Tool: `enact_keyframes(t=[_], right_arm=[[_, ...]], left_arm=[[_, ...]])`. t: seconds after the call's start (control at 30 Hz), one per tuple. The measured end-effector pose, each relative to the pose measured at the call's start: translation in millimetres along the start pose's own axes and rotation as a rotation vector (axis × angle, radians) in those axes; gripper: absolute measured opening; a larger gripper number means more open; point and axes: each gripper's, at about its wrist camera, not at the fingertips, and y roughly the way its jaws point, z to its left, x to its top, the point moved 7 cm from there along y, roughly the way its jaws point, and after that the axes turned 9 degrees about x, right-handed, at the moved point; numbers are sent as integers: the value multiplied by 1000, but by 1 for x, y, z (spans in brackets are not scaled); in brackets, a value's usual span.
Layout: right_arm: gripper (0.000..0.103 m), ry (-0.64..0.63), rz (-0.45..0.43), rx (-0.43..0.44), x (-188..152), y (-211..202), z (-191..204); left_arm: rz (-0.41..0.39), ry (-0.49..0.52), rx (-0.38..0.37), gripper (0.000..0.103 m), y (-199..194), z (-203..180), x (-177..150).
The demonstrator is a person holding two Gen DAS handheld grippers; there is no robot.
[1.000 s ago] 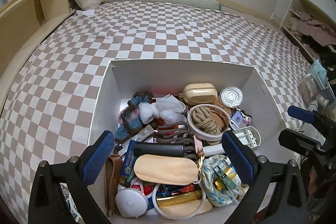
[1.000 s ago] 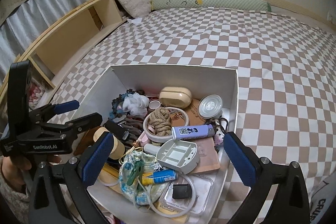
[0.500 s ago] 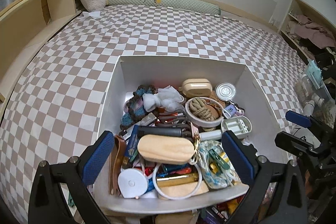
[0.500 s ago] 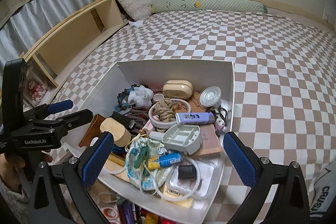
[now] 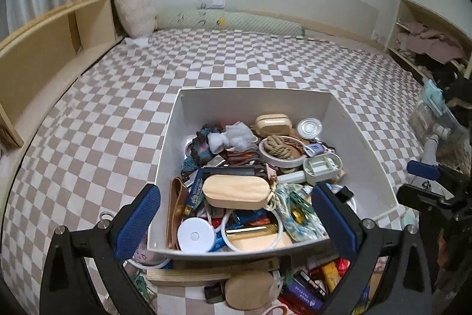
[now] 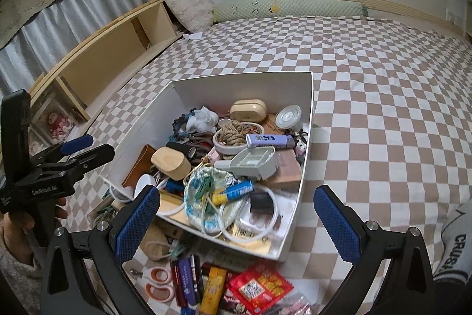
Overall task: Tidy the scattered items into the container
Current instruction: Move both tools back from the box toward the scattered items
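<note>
A white box sits on the checkered bed, packed with small things: a wooden oval case, a rope coil in a tape ring, a beige earbud case. My left gripper hovers open and empty over the box's near edge. In the right wrist view the same box lies ahead, and my right gripper is also open and empty. Loose items lie in front of the box: a red packet, orange-handled scissors, a yellow packet, a tan pouch.
A wooden shelf unit runs along the bed's left side, with a fluffy pillow and green bolster at the head. A clothes shelf and plastic bin stand right. A hand holds the left gripper.
Both grippers have drawn back and risen away from the box. The box looks smaller, and loose items in front of its near wall have come into view.
</note>
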Motion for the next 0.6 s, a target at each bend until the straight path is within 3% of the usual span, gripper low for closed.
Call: enact_keyframes(t=[0.17,0.33,0.6], right_arm=[[103,-10,11,37,-22,-6,11],[103,-12,13,43,-40,-11,14],[103,44,2,56,-63,-15,7]], left_arm=[[-63,31,-14,103,-22,-6,-12],[-64,11,-58,103,-32,-9,-30],[-79,24,-33,103,-43,-10,-58]])
